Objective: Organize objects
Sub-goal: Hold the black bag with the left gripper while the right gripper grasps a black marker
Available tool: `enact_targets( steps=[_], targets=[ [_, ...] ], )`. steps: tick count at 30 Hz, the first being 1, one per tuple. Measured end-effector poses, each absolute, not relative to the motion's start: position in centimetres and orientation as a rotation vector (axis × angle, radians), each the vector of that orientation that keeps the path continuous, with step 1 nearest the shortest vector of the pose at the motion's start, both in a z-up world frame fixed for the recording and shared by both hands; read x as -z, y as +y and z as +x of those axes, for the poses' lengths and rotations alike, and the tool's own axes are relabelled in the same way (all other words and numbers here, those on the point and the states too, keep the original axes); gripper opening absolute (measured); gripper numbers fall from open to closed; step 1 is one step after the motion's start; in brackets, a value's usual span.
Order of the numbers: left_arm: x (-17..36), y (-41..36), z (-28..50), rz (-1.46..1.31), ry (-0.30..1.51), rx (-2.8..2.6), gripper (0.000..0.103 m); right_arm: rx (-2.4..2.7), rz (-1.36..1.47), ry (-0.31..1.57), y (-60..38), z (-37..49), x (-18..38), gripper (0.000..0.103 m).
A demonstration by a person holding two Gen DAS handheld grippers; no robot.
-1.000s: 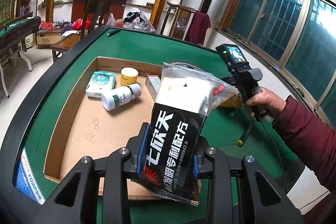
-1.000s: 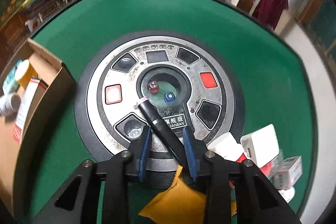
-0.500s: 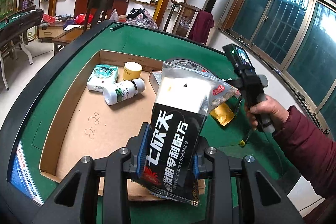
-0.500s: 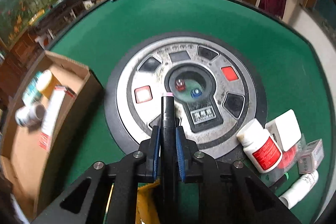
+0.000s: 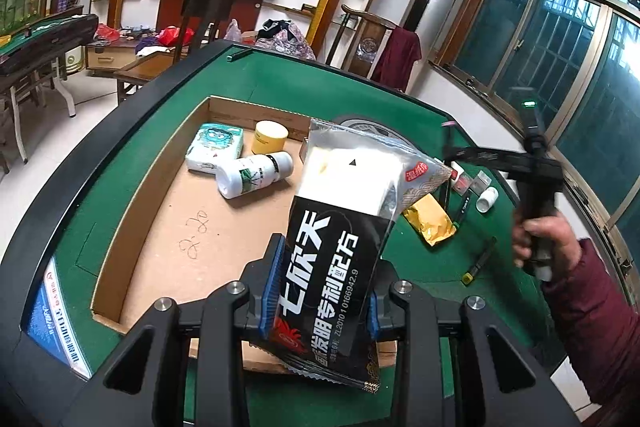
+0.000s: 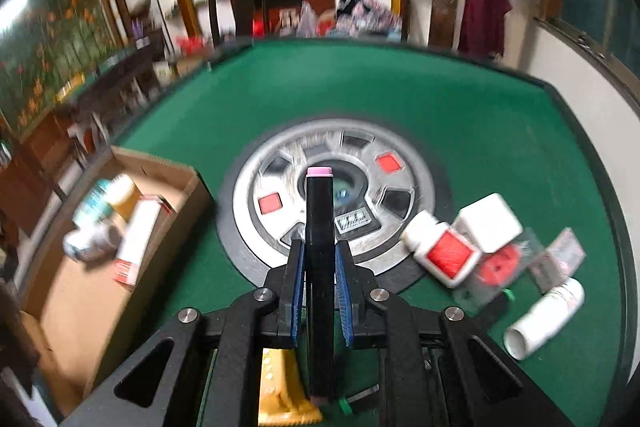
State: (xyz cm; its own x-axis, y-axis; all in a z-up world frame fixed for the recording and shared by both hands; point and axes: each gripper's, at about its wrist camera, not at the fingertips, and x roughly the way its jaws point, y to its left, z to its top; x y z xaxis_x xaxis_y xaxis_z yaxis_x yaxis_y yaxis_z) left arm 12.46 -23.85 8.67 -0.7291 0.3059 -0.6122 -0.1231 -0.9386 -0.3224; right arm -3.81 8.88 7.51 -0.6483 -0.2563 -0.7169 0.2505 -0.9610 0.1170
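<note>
Lifted off the table since the earlier frame, the black marker (image 6: 319,267) now stands clamped in the right gripper (image 6: 320,291), its jaws tight on the barrel at frame centre, probably bound for the cardboard box (image 5: 132,227). Left gripper (image 5: 320,303) jaws pinch a black packet (image 5: 336,251) at lower centre, above the box. Inside, upper left: a tissue pack (image 5: 214,147), yellow jar (image 5: 270,141) and white bottle (image 5: 254,175).

- A green felt counter (image 6: 460,107) with a dark raised rim.
- At its centre, a round silver control disc (image 6: 360,227) with red and dark buttons.
- At nine o'clock of the disc, an open cardboard box (image 5: 160,227).
- At four o'clock, a cluster: a red-labelled white bottle (image 6: 440,251), a white box (image 6: 488,223), a white tube (image 6: 544,319).
- Near six o'clock, a yellow packet (image 5: 430,223).
</note>
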Motion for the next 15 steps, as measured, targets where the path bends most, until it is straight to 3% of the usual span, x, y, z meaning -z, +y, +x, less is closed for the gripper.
enact_targets(
  steps=[10, 15],
  targets=[
    [-9.9, -24.1, 12.6, -1.016, -0.322, -2.782, 0.033, 2.630, 0.867, -0.098, 7.3, 0.3, -16.1, 0.016],
    [-9.7, -25.2, 11.4, -1.100, -0.284, -2.834, 0.033, 2.489, 0.878, -0.094, 3.6, 1.6, -16.7, 0.017]
  ],
)
